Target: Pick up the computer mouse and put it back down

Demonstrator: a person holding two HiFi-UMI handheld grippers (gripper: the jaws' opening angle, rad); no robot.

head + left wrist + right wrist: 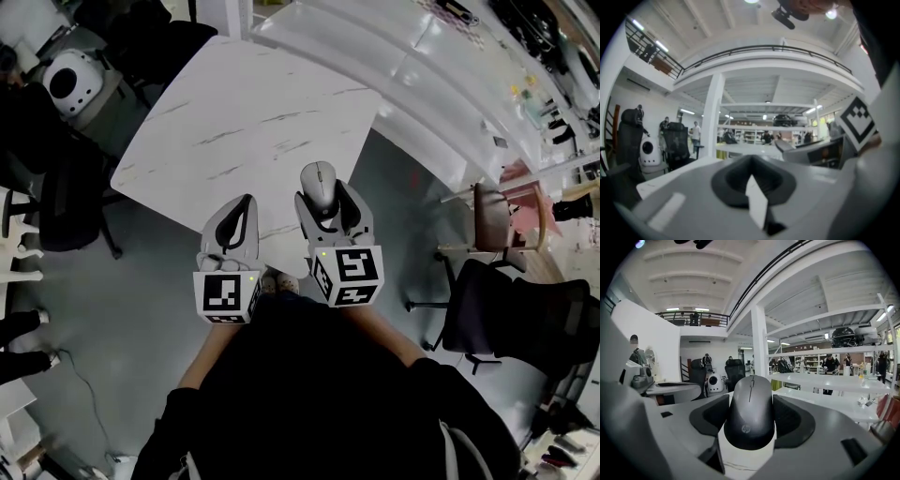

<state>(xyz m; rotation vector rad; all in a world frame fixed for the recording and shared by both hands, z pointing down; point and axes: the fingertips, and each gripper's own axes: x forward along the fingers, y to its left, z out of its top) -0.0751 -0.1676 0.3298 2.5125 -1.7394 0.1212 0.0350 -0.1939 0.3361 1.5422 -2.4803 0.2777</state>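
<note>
Clamping computer mouse (750, 414) in right hand-held gripper (325, 199), pads against both flanks. Long axis in line with jaws, nose pointing away toward worktop (253, 122) centre. Sitting at near edge of worktop; marble directly beneath, lift-off unclear. Holding left hand-held gripper (247, 204) pinched together, empty, just beside, over same edge. Judged next: straight up, then back down.

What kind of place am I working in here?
Probably an open-plan lab or workshop hall: white marble-patterned table, black office chairs, railed mezzanine balcony overhead. The right hand-held gripper grips the dark grey computer mouse at that table.
</note>
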